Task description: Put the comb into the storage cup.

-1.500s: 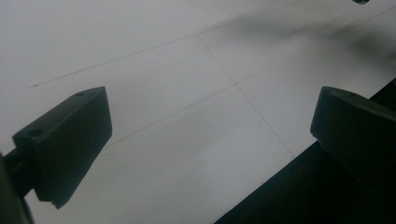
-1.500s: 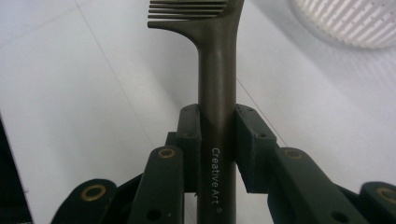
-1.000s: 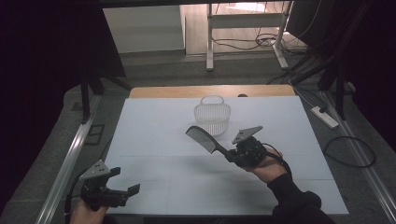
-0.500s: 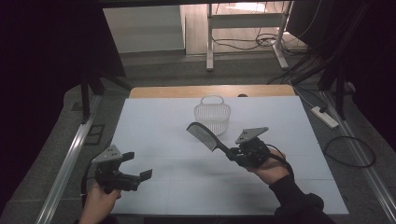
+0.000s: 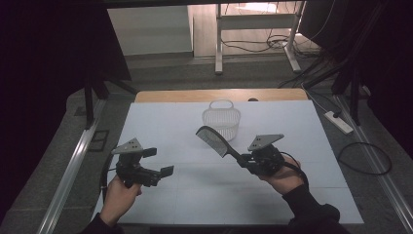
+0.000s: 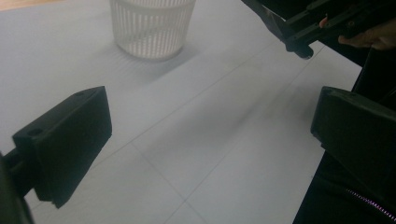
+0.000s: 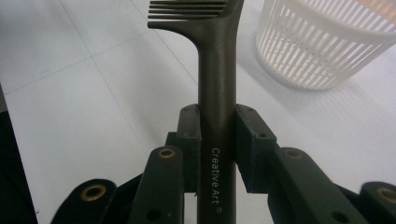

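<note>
A black comb (image 5: 214,139) is held above the white table, teeth end pointing toward a white slatted basket (image 5: 221,118) at the table's back middle. My right gripper (image 5: 245,161) is shut on the comb's handle (image 7: 215,116), which carries the words "Creative Art"; the basket (image 7: 327,42) stands ahead to its right. My left gripper (image 5: 160,162) hovers over the table's left front, open and holding nothing. Its two black pads (image 6: 70,135) stand wide apart, with the basket (image 6: 150,25) far ahead and the other gripper with the comb (image 6: 275,21) at upper right.
The white table sheet (image 5: 160,122) has faint grid lines. A wooden edge (image 5: 195,95) runs along the back. A metal rail (image 5: 73,165) lies on the floor at left, a power strip (image 5: 338,122) and cables at right.
My left gripper has risen from the table's front left corner and moved right and forward. The right gripper with the comb has stayed nearly still.
</note>
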`<state>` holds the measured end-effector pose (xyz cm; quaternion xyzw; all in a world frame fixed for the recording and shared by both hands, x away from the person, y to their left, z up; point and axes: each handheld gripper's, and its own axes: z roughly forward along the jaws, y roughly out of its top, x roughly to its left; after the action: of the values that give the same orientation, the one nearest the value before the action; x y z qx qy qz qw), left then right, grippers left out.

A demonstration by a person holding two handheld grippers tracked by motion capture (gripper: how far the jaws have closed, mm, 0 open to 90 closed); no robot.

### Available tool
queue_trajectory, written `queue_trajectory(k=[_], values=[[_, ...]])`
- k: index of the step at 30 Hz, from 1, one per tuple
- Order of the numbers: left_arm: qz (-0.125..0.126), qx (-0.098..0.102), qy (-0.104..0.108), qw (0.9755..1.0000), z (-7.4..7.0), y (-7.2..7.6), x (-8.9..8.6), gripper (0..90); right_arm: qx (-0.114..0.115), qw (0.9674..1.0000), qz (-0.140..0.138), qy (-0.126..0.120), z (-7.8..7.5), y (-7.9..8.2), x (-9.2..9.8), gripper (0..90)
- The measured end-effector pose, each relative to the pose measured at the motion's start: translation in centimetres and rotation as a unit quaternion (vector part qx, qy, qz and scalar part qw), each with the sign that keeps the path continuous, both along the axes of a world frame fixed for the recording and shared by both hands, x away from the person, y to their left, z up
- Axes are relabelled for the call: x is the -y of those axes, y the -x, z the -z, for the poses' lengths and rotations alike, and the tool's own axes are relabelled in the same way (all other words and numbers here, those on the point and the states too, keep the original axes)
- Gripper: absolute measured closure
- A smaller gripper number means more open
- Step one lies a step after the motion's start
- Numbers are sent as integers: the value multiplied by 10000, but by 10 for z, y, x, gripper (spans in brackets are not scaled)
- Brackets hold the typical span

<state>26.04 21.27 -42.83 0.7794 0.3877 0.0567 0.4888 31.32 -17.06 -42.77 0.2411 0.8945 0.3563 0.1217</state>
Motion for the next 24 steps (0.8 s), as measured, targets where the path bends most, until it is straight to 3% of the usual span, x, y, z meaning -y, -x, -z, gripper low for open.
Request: queue_trajectory(k=[13, 24], values=[[133, 86, 244, 9996, -8, -22, 25, 0, 190, 9998, 48, -46, -3, 5, 2, 729], [269, -13, 378, 9989, -16, -42, 49, 0, 357, 9992, 122, -127, -4, 7, 4, 729]])
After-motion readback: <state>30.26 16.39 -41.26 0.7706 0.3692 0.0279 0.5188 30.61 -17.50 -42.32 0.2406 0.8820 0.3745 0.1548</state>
